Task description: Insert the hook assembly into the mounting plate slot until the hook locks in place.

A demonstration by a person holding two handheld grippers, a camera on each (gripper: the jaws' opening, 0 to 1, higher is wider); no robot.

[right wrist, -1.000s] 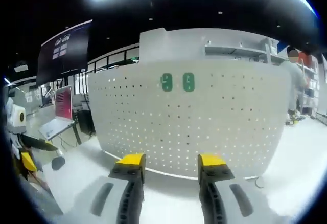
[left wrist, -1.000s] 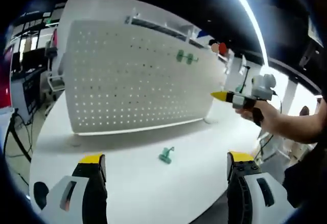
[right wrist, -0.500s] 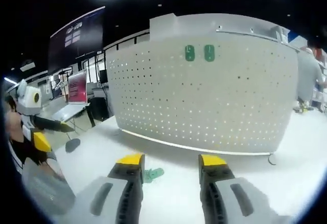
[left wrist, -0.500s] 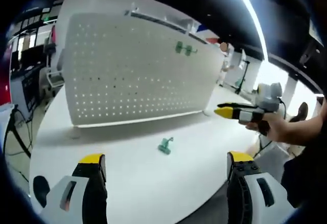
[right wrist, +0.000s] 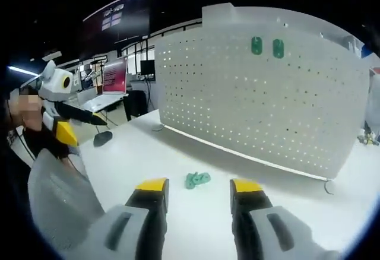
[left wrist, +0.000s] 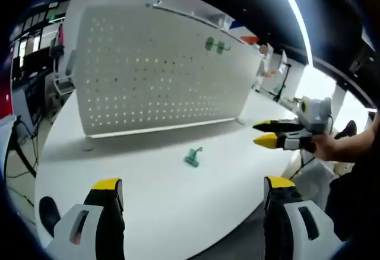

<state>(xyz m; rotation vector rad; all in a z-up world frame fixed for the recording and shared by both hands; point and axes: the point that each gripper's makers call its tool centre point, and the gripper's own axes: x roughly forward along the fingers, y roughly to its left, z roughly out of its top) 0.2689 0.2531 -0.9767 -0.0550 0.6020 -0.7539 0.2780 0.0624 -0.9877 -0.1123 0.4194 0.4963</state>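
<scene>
A small green hook assembly (left wrist: 193, 156) lies loose on the white table, in front of the white perforated mounting plate (left wrist: 154, 76), which stands upright. Two green hooks (left wrist: 217, 46) hang side by side high on that plate. My left gripper (left wrist: 193, 189) is open, its yellow-tipped jaws wide apart, short of the hook. In the right gripper view the hook assembly (right wrist: 196, 180) lies just beyond my open right gripper (right wrist: 199, 187), roughly between the jaw tips. The plate (right wrist: 267, 94) and its two mounted hooks (right wrist: 267, 47) rise behind it. The right gripper (left wrist: 279, 134) also enters the left gripper view, held by a hand.
The white table (left wrist: 148, 183) has a curved front edge near my left jaws. Desks with monitors (right wrist: 113, 79) stand beyond the table's left end. The left gripper (right wrist: 62, 108) and a person's sleeve (right wrist: 65, 200) sit at the left of the right gripper view.
My right gripper has dropped and tilted down toward the table, bringing the loose hook assembly up close ahead of its jaws. The left view has shifted only slightly. Both grippers stay open.
</scene>
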